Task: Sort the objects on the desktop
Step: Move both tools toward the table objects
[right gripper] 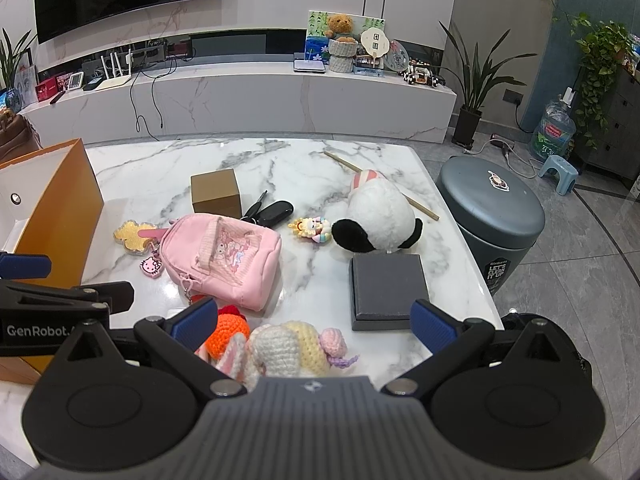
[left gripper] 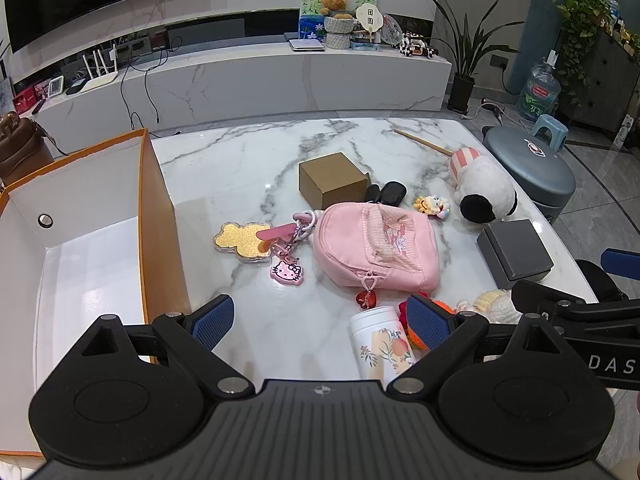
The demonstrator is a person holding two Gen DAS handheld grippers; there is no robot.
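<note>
At the far left stands the orange box (left gripper: pixel 100 216), open-topped and with nothing showing on the visible part of its white floor, the likely place for sorted things, though that is a guess. The left gripper (left gripper: pixel 320 324) hovers low over the marble table (left gripper: pixel 248 160) with its jaws spread wide and nothing between them; the white floral bottle (left gripper: pixel 382 346) stands upright just beside its right finger, so a careless sideways sweep could knock it over and send it rolling. Ahead lies the gold bear charm (left gripper: pixel 242 242), flat and thin, probably hard to pinch without scraping the marble. Its pink clips and the Hello Kitty charm (left gripper: pixel 287 271) hang off the pink bag (left gripper: pixel 376 250), so lifting one may drag the others. Farther right, the right gripper (right gripper: pixel 314 322) is likewise wide apart and empty, poised above the crocheted toys (right gripper: pixel 288 346) at the near edge; these are soft and tangled together, and a shallow grip could snag only yarn. The grey box (right gripper: pixel 388 286) sits near the table's right edge, where a nudge could push it off.
</note>
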